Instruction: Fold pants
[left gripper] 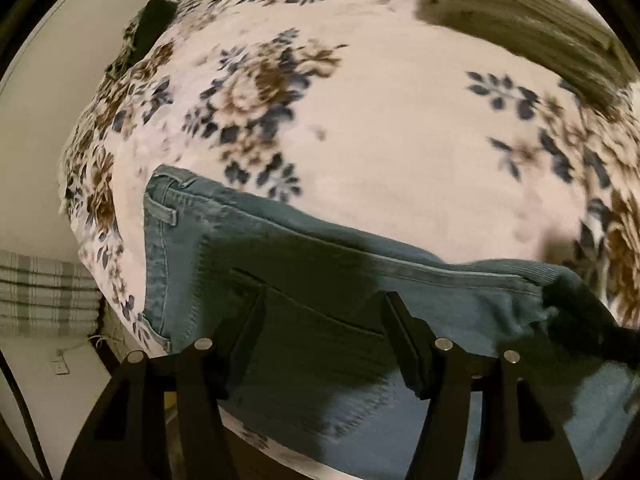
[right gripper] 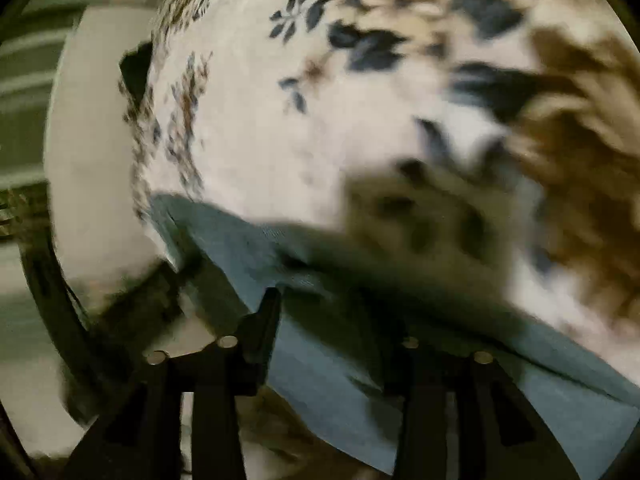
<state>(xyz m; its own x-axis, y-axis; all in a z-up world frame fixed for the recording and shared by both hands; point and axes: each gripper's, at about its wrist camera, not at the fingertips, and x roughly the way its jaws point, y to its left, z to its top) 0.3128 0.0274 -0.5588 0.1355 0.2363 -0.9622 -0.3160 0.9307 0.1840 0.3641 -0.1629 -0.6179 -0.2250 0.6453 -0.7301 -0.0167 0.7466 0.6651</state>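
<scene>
Blue jeans [left gripper: 280,256] lie on a floral blanket [left gripper: 400,140] on a bed, waistband and belt loop at the left, a back pocket near the fingers. My left gripper [left gripper: 324,300] is open and hovers just above the seat of the jeans, its shadow on the denim. In the blurred right wrist view the jeans [right gripper: 320,380] cross the lower frame. My right gripper [right gripper: 340,300] is open above the denim, its right finger lost in blur and shadow.
The bed's left edge drops to a pale floor [left gripper: 28,120] with a plaid cloth [left gripper: 44,296]. A striped folded blanket or pillow [left gripper: 532,16] lies at the far right. A dark object [left gripper: 154,20] sits at the bed's far left edge.
</scene>
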